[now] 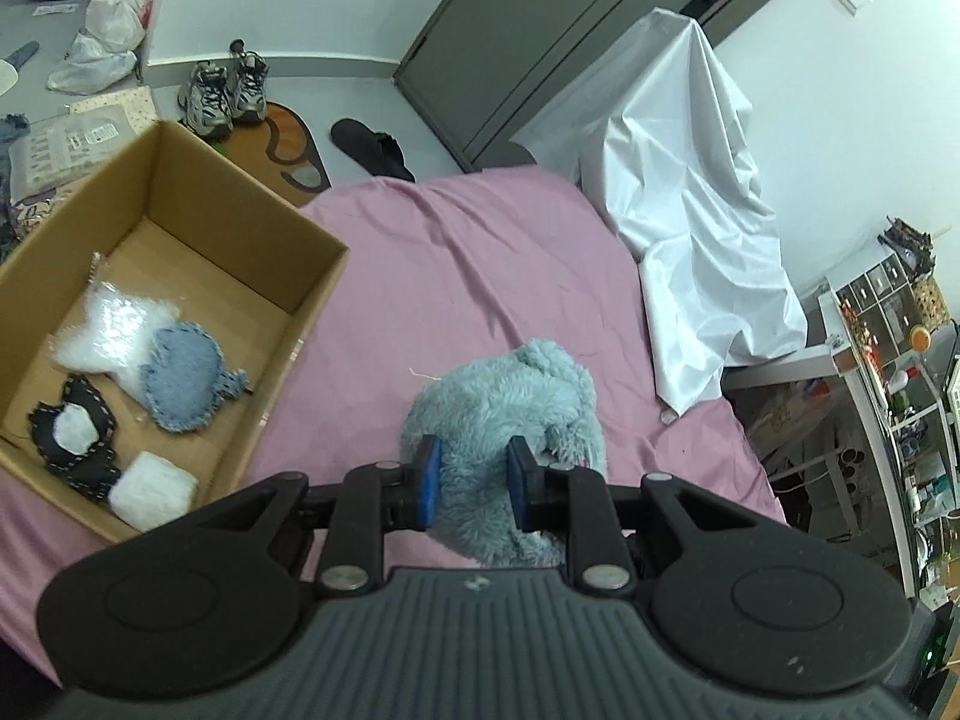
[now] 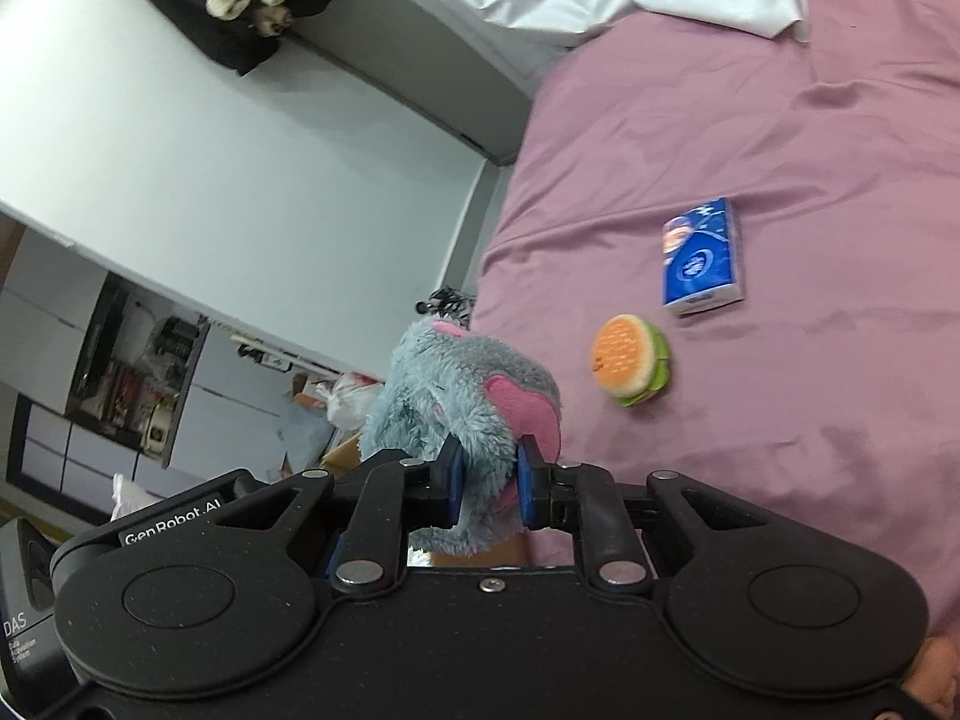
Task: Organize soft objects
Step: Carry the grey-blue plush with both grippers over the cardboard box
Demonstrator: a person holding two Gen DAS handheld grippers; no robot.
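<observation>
Grey-blue plush toy point(image 1: 504, 420), shaggy pile with pink patches seen in the right wrist view point(image 2: 474, 396). Both grippers have it. Left gripper point(image 1: 474, 480): blue pads narrowed onto the fur, plush bulging between and beyond them. Right gripper point(image 2: 487, 483): jaws nearly together, pinching a fold of fur and pink fabric. In the left view the toy sits over the pink bedsheet point(image 1: 480, 252), toward the bed's near right part; whether it rests on the sheet or is lifted clear cannot be told.

Cardboard box point(image 1: 252, 210) on the left edge of the bed, open top. Inside: white fluffy piece in clear wrap point(image 1: 114, 324), blue denim pad point(image 1: 186, 378) overlapping it, black stitched pad point(image 1: 75, 432) near the box's near wall, white fluffy block point(image 1: 153, 495) in the near corner.

Right view, on the sheet: burger toy point(image 2: 630, 366), well apart from the plush; blue tissue pack point(image 2: 699, 258) just beyond it.

White cloth point(image 1: 690, 204) draped at the bed's far right corner. Sneakers point(image 1: 225, 90) on floor past the box.
</observation>
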